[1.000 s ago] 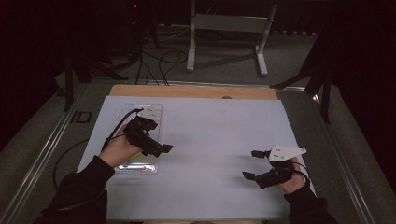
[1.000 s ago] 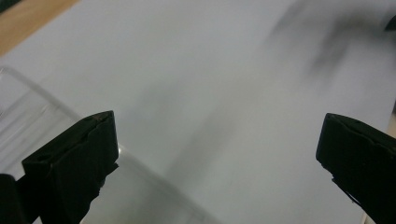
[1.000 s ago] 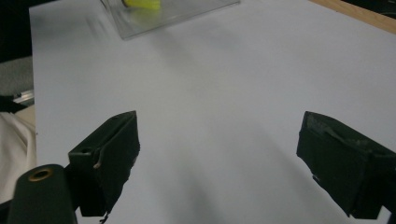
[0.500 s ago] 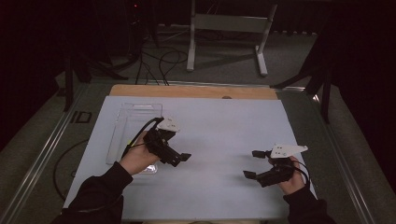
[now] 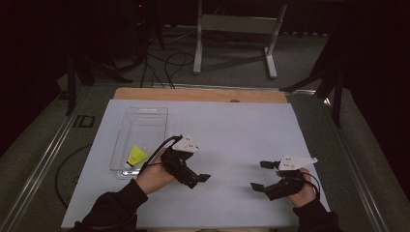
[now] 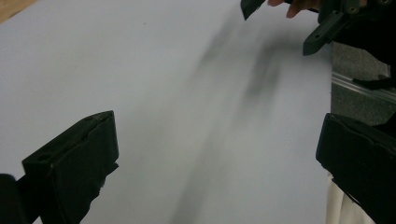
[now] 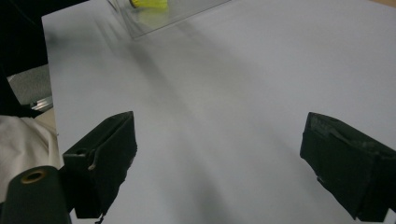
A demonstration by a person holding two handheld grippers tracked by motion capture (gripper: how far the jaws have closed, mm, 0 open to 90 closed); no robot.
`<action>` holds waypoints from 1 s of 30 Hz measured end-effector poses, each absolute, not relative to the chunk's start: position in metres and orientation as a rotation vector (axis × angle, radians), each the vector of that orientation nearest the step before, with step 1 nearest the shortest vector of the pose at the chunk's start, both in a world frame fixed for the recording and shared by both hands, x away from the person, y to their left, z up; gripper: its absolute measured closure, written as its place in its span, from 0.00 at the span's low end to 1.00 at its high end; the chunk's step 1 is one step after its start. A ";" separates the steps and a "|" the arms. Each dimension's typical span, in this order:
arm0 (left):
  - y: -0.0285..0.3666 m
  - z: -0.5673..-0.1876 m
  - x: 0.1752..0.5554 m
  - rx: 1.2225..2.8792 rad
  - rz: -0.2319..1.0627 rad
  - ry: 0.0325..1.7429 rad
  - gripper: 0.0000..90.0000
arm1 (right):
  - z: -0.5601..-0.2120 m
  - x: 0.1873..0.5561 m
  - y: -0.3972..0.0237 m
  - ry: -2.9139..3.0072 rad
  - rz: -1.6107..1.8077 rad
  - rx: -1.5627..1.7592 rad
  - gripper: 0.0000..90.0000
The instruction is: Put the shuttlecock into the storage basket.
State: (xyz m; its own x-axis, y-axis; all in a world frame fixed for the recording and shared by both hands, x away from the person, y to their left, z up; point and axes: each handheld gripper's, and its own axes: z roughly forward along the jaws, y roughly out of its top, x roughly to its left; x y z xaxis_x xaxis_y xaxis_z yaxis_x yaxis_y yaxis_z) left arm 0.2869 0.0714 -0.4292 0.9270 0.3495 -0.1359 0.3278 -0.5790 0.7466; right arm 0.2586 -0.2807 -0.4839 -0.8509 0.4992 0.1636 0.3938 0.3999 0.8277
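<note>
A pale grey-white sheet (image 5: pixel 232 145) is covering the table, leaving a strip of bare light wood (image 5: pixel 203 94) showing along the far edge. Beyond it, the room is lying in near darkness; a grey metal stand on two feet (image 5: pixel 234 29) and some black cables (image 5: pixel 167 60) are resting on the grey floor.

A clear rectangular plastic tray (image 5: pixel 140 137) is sitting on the left part of the sheet, and a yellow shuttlecock (image 5: pixel 137 155) is lying inside it near its close end. The left gripper (image 5: pixel 200 179) is hovering just to the right of the tray, its jaws standing wide apart with nothing between them. The right gripper (image 5: pixel 261 175) is hanging well apart from it over the right side of the sheet, its jaws likewise spread and empty.

In the right gripper view the tray (image 7: pixel 163 16) is being cut off by the top edge, blurred, with only a sliver of the shuttlecock (image 7: pixel 147 3) showing. The dark surroundings are swallowing detail at the room's edges.
</note>
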 end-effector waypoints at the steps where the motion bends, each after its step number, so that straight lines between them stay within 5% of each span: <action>1: 0.071 -0.431 0.284 2.222 0.039 0.465 0.00 | -0.484 0.258 -0.280 2.535 1.453 0.809 0.12; 30: 0.106 -0.495 0.241 2.335 -0.052 0.463 0.00 | -0.489 0.251 -0.277 2.583 1.449 0.774 0.12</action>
